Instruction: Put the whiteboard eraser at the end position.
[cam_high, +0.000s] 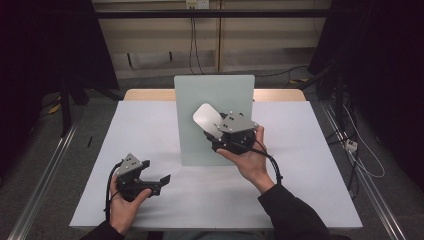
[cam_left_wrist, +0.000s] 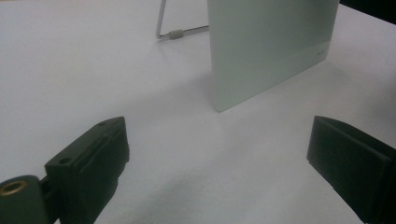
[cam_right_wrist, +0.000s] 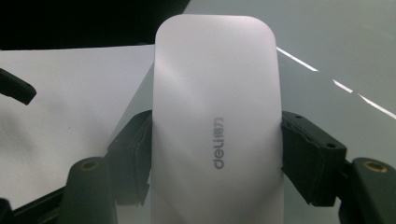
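- Right tool (cam_high: 216, 131) pinches the eraser (cam_high: 206, 118) by its long sides, "deli" face toward its camera. Held in front of the board (cam_high: 200, 95), probably to wipe it.
- Board stands upright mid-surface (cam_high: 300, 165) on a wire stand (cam_left_wrist: 175, 33), face toward the person.
- Left tool (cam_high: 156, 181), jaws spread and empty, waits low at near left, clear of the board.

Dim workroom around a white table (cam_high: 150, 130)

Black curtains (cam_high: 45, 45) hung at both sides; a pale wall (cam_high: 150, 35) with dangling cables (cam_high: 194, 45) stood behind, and grey floor (cam_high: 45, 145) carried metal rails (cam_high: 42, 170).
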